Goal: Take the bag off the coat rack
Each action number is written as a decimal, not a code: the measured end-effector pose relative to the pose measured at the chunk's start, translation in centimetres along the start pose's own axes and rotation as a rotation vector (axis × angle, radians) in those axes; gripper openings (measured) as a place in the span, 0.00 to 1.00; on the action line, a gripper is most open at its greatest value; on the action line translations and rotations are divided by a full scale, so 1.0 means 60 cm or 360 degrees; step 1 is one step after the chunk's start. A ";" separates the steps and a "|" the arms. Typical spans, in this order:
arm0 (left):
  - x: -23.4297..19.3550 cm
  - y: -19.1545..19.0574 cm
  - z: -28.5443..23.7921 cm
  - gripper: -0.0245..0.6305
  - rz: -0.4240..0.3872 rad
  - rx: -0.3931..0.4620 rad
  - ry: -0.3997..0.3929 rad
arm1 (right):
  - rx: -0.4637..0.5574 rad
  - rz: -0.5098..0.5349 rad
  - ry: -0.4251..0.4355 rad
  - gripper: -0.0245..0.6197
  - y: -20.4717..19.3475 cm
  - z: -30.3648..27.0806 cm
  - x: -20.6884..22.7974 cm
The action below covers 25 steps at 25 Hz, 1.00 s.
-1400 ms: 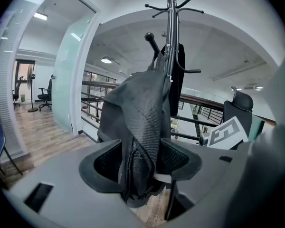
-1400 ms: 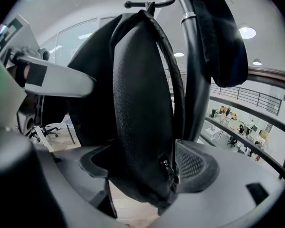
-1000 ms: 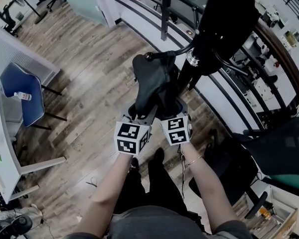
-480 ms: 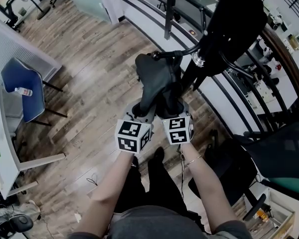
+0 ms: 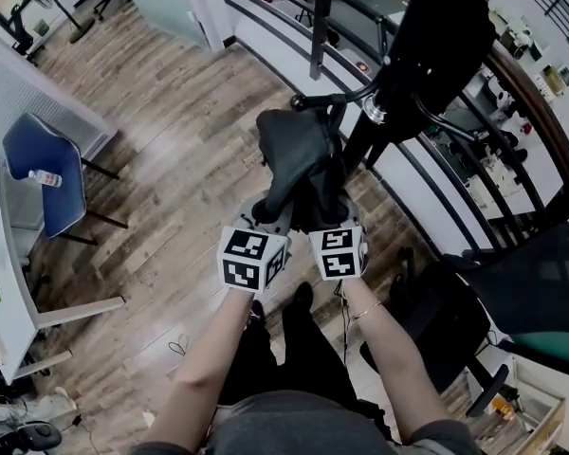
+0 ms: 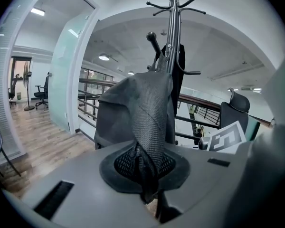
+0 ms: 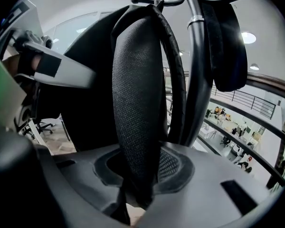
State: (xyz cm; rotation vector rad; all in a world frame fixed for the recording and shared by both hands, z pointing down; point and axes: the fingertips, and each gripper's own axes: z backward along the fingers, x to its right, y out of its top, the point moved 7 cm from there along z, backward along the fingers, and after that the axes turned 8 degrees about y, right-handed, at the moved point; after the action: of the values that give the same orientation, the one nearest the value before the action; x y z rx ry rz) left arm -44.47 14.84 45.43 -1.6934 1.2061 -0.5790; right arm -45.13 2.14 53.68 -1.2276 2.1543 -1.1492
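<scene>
In the head view, the black bag point(image 5: 299, 159) hangs from a hook point(image 5: 315, 101) of the dark coat rack point(image 5: 412, 60), which stands just beside a railing point(image 5: 266, 12) above the wooden floor point(image 5: 171, 131). The person's two forearms reach forward side by side. The left tool point(image 5: 268, 212) and the right tool point(image 5: 324, 214) both meet the bag's lower end, with their marker cubes close together just below it. Well off to the left stands a blue chair point(image 5: 40, 173) with a small bottle point(image 5: 45, 179) lying on its seat. In the left gripper view, the jaws have just been closing and now pinch a fold of the bag's mesh fabric, which bunches in the narrow slit between them. The rest of the bag rises in front of the rack's pole, and the rack's top prongs spread above. In the right gripper view, the jaws have also just been closing. They clamp a thicker padded mesh panel of the bag, so they stand a little apart around it. The bag's strap loops over the hook at the top, and the pole runs just to the right of it.
</scene>
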 end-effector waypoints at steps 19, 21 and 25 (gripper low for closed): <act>-0.011 0.024 0.085 0.08 0.0022 0.0063 -0.0033 | 0.0004 -0.0015 0.0000 0.15 0.014 0.060 -0.083; -0.014 0.027 0.095 0.08 0.0033 0.0076 -0.0042 | 0.0014 0.0000 -0.0007 0.15 0.019 0.065 -0.092; -0.021 0.030 0.116 0.08 0.0032 0.0097 -0.0055 | 0.0034 0.0013 -0.0011 0.14 0.027 0.074 -0.113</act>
State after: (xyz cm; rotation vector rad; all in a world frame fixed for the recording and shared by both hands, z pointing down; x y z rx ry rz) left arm -40.29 18.77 40.92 -1.6317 1.1683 -0.5666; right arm -39.37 6.30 49.48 -1.2110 2.1348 -1.1598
